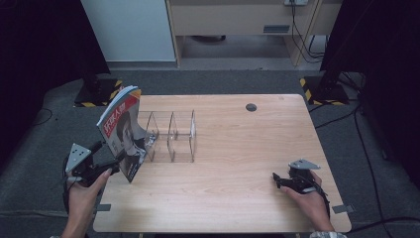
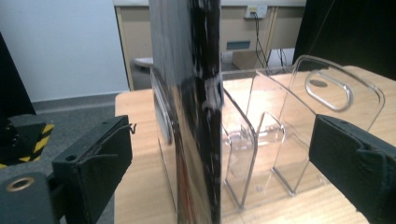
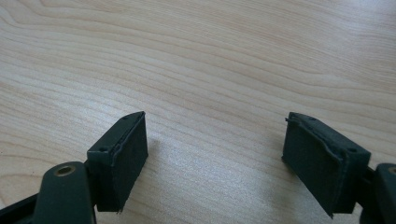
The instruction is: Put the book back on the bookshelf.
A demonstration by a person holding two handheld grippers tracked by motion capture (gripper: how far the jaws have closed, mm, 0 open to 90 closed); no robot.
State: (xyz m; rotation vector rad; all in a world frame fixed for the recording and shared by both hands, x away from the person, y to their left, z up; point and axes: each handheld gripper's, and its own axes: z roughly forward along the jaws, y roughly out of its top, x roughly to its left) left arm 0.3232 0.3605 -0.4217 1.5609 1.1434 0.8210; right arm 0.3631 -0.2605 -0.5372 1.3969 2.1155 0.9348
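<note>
The magazine [image 1: 122, 131] stands on edge at the left end of the clear acrylic rack [image 1: 171, 136], leaning a little and propped in or against the rack's first slot; in the left gripper view its dark glossy spine [image 2: 198, 116] rises straight up between the jaws, with the rack's transparent dividers [image 2: 327, 112] just behind and to the right. The left gripper [image 1: 111, 166] sits at the magazine's near lower edge, its jaws released and standing wide on either side of the spine without pressing on it. Judging from this, the filing of the magazine into the rack looks nearly done: it is upright at the rack, and what seems left is to check that it is seated fully in the slot and to draw the left gripper away. The other slots hold nothing. Well apart, near the table's [image 1: 237, 188] right front corner, the right gripper [image 1: 278, 179] rests low over bare wood with its jaws spread and nothing between them
</note>
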